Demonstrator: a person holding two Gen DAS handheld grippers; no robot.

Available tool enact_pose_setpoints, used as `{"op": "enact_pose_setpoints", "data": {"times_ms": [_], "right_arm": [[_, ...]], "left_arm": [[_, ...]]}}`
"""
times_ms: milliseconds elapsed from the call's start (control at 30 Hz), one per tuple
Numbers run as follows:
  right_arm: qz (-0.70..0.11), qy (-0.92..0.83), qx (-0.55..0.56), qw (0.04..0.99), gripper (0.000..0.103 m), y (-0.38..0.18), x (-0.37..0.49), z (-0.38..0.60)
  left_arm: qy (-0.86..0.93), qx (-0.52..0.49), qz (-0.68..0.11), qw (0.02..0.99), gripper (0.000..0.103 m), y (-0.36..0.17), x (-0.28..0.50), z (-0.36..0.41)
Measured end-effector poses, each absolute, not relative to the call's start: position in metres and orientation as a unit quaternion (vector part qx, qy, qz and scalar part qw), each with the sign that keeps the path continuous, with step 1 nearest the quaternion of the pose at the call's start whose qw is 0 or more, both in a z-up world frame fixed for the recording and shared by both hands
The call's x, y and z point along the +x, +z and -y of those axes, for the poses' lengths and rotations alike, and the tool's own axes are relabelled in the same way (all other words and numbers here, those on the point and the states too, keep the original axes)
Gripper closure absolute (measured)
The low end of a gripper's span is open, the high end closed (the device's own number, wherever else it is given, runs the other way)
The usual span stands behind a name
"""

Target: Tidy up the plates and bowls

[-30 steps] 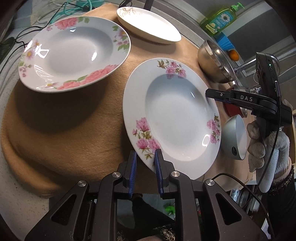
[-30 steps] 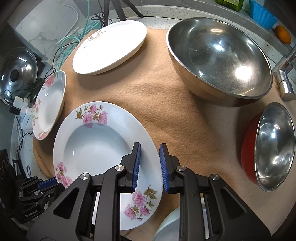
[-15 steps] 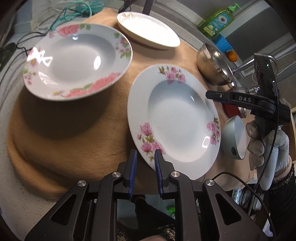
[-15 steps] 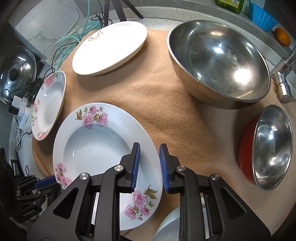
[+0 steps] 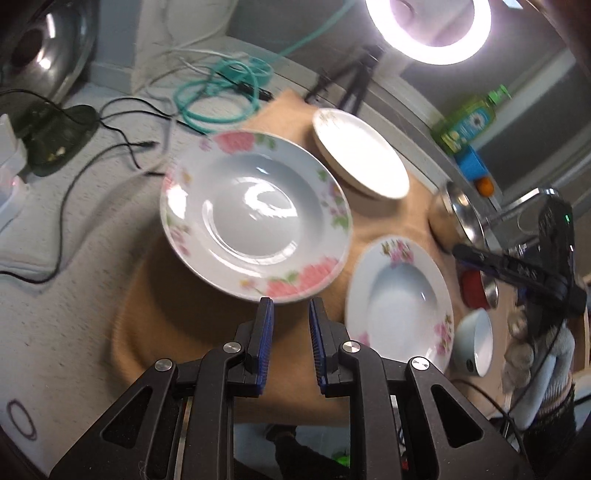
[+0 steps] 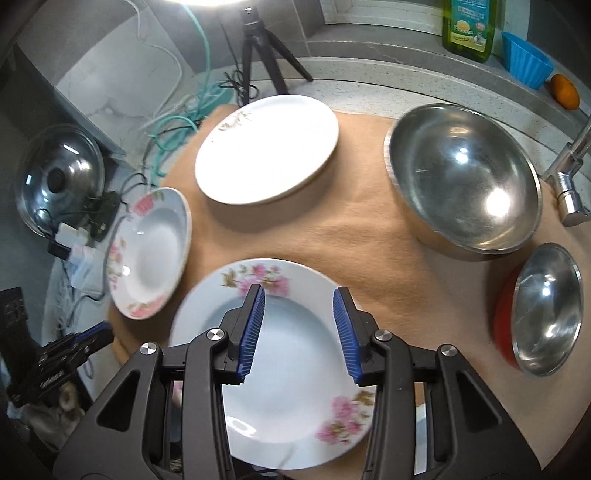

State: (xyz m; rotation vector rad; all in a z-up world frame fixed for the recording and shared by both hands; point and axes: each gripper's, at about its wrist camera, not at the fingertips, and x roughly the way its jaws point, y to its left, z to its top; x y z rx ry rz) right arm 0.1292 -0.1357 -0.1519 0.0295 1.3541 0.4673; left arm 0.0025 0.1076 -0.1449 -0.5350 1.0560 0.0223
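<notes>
A deep plate with small pink flowers (image 6: 291, 387) lies on the tan cloth (image 6: 369, 229). My right gripper (image 6: 299, 291) hovers over it with its jaws opening and nothing pressed between the pads. Left of it sits a second deep plate with big pink roses (image 5: 255, 218). My left gripper (image 5: 290, 301) points at that plate's near rim, which lies just beyond the fingertips. Its jaws stand a narrow gap apart with nothing between them. A white oval plate (image 6: 266, 147) rests at the back. A large steel bowl (image 6: 461, 177) stands at the right.
A small steel bowl (image 6: 546, 310) sits inside a red bowl (image 6: 502, 317) at the right edge. A pale small bowl (image 5: 476, 343) lies near the front. Cables (image 5: 221, 92), a pot lid (image 6: 59, 177), a tripod (image 6: 258, 48), a soap bottle (image 6: 469, 26) and a faucet (image 6: 569, 173) ring the cloth.
My left gripper has left the small-flowered plate's rim and swung left to the rose plate. The right gripper has risen and its jaws have spread, off that plate's rim.
</notes>
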Motion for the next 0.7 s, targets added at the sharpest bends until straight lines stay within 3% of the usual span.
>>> {"op": "enact_pose_setpoints", "data": {"times_ms": [400, 700], "right_arm": [[-0.635, 0.245, 0.068, 0.73, 0.062, -0.166, 0.131, 0.067], [-0.662, 0.229, 0.102, 0.706, 0.062, -0.198, 0.145, 0.04]], "left_arm": [[0.063, -0.28, -0.479, 0.829, 0.08, -0.153, 0.036, -0.193], [0.051, -0.289, -0.504, 0.813, 0.08, -0.174, 0.066, -0.207]]}}
